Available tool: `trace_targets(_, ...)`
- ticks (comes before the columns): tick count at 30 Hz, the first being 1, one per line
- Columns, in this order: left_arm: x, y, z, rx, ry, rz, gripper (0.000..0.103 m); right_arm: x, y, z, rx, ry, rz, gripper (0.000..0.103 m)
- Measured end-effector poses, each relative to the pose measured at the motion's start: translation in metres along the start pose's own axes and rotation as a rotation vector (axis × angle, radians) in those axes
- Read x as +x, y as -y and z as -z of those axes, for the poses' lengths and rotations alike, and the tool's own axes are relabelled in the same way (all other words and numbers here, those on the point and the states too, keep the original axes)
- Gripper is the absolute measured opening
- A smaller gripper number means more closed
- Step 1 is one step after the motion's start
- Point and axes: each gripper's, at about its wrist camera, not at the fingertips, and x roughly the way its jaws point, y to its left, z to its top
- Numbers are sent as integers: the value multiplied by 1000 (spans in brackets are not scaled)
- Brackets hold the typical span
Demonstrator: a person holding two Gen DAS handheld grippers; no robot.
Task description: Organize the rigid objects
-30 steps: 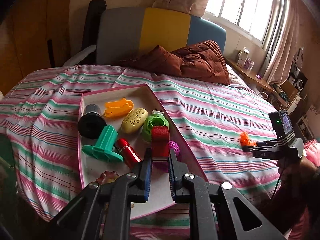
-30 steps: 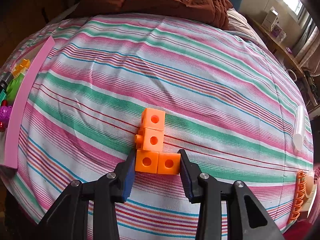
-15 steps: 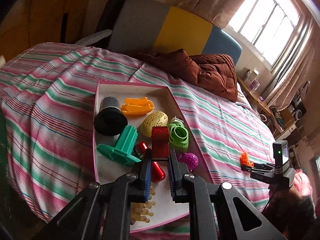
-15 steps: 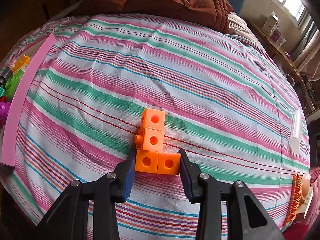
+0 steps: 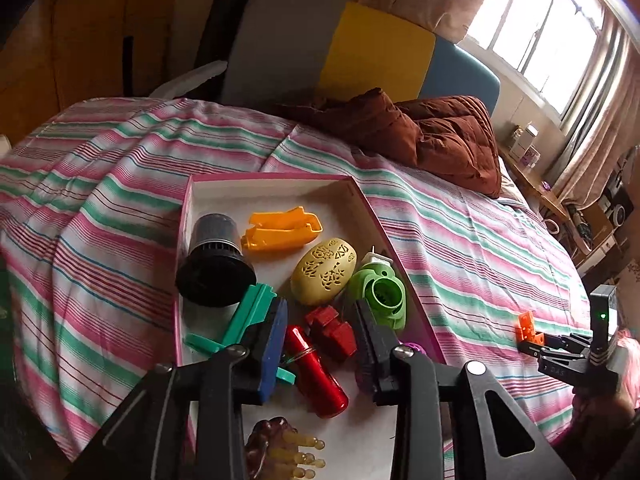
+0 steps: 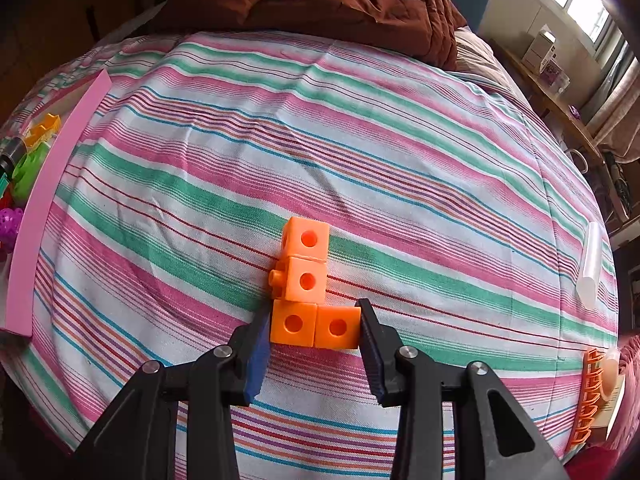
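In the left wrist view a pink-rimmed tray (image 5: pixel 400 240) on the striped bed holds several toys. My left gripper (image 5: pixel 322 322) is open just above it, and a red block piece (image 5: pixel 331 330) lies loose on the tray between its fingers, beside a red cylinder (image 5: pixel 316 372). In the right wrist view my right gripper (image 6: pixel 314 328) is shut on the bottom two cubes of an orange linked-cube piece (image 6: pixel 306 280) resting on the bed. That piece (image 5: pixel 528 326) and the right gripper (image 5: pixel 532 346) also show at the right of the left wrist view.
The tray also holds a black cup (image 5: pixel 216 268), orange clip (image 5: pixel 280 228), yellow oval (image 5: pixel 324 272), green round part (image 5: pixel 382 296), teal piece (image 5: pixel 244 316) and purple ball (image 5: pixel 412 348). A brown duvet (image 5: pixel 420 132) lies at the headboard. A clear tube (image 6: pixel 591 260) lies at right.
My left gripper has lowered over the tray and opened, letting go of the red block piece, which now lies on the tray. The right gripper stays shut on the orange cubes.
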Motion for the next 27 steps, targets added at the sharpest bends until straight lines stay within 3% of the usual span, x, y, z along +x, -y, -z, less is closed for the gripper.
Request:
trace_targets(1,-5,-1,1,2,11,-5,38,-2,0,-1,3,8,-13,40)
trace_targets(3,-15,-4,3,3,34,-30,54,-10,-3,-2,21,38,-59,40)
trace_targets(7,-35,-11,9,-3,76,-89,67,-40,-33,-4,24,135,-205,40)
trace_targets(12,-55,-20,17,-13,103,-162,81,-80,-118,-7,-153,231,-365,40)
trace_targets(16,-65,-27,24,-40,106,-193,97,-90,-187,-7,-283,236,-435,40)
trace_targets(18,-68,-29,28,-53,104,-212,103,-83,-211,-8,-334,217,-439,40)
trace_targets(22,-71,-35,35,-76,92,-239,103,-69,-244,-4,-399,192,-403,40)
trace_targets(27,-73,-40,41,-103,82,-266,103,-61,-257,2,-433,180,-342,41)
